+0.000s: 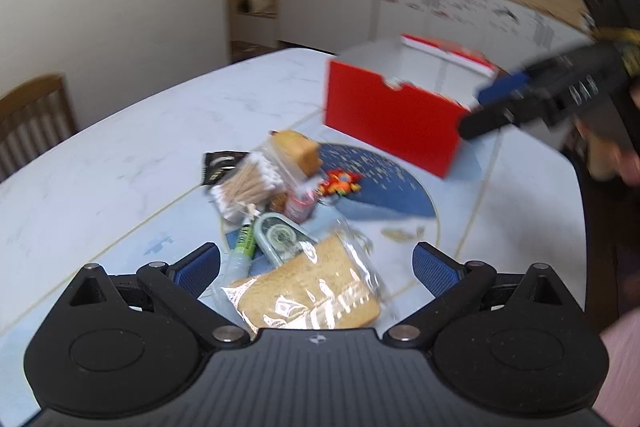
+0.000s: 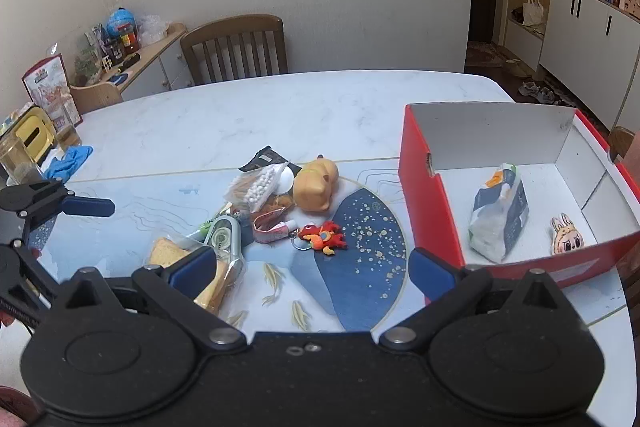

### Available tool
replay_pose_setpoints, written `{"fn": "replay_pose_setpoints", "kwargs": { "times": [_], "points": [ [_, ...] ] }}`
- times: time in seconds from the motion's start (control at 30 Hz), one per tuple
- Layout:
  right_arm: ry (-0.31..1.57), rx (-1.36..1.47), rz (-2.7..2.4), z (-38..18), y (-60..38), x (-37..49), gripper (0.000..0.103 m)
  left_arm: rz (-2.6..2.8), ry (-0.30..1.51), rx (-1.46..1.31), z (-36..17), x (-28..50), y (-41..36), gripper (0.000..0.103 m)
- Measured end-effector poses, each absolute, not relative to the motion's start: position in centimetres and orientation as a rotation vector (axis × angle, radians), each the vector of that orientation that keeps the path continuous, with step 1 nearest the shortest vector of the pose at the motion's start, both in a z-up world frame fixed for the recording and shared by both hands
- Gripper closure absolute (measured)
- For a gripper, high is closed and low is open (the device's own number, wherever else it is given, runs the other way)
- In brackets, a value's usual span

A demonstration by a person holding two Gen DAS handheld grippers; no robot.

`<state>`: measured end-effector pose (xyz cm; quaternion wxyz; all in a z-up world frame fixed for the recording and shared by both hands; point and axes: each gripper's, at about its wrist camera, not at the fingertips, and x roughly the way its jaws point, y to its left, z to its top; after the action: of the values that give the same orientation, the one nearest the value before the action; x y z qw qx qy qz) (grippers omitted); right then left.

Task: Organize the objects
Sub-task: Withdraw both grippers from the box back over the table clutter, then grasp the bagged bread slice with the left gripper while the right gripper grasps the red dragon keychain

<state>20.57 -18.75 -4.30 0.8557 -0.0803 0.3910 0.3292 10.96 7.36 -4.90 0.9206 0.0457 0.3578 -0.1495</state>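
A pile lies mid-table: bagged bread [image 1: 310, 291] [image 2: 188, 259], correction tape [image 1: 280, 237] [image 2: 224, 239], cotton swabs [image 1: 250, 185] [image 2: 256, 187], a tan capybara toy [image 1: 298, 151] [image 2: 316, 185] and a red dragon keychain [image 1: 340, 183] [image 2: 322, 237]. My left gripper [image 1: 316, 267] is open, its jaws either side of the bread just above it. My right gripper [image 2: 312, 271] is open and empty above the blue mat, right of the pile. The red box [image 1: 394, 119] [image 2: 428, 195] holds a snack bag [image 2: 498, 213] and a bunny charm [image 2: 566, 239].
A wooden chair [image 2: 236, 49] stands at the table's far side. A glass [image 2: 14, 159], yellow holder [image 2: 34, 137] and blue cloth [image 2: 70, 159] sit at the left end. The right gripper shows at the right of the left wrist view [image 1: 492, 107].
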Motion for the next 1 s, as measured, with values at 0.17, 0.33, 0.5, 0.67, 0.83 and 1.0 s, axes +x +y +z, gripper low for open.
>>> {"fn": "replay_pose_setpoints", "kwargs": {
  "times": [0.17,0.33,0.5,0.67,0.83,1.0],
  "points": [
    [0.843,-0.194,0.684,-5.1,-17.5,20.8,0.001,-0.441,0.737,0.297,-6.7,11.5,6.6,0.000],
    [0.870,-0.221,0.677,-6.2,-16.4,21.0,0.001,-0.534,0.746,0.409,-8.3,12.6,6.4,0.000],
    [0.894,-0.246,0.699,-7.2,-15.1,21.4,0.001,-0.586,0.766,0.464,-9.4,14.2,6.6,0.000],
    [0.908,-0.280,0.714,-8.0,-13.8,22.0,0.001,-0.642,0.807,0.474,-10.5,15.6,7.3,0.000],
    [0.924,-0.297,0.721,-9.2,-12.5,23.2,0.001,-0.673,0.846,0.438,-11.5,16.1,7.9,0.000],
    [0.939,-0.323,0.715,-10.8,-11.4,25.0,0.005,-0.689,0.854,0.414,-11.9,15.6,7.9,0.000]
  ]
}}
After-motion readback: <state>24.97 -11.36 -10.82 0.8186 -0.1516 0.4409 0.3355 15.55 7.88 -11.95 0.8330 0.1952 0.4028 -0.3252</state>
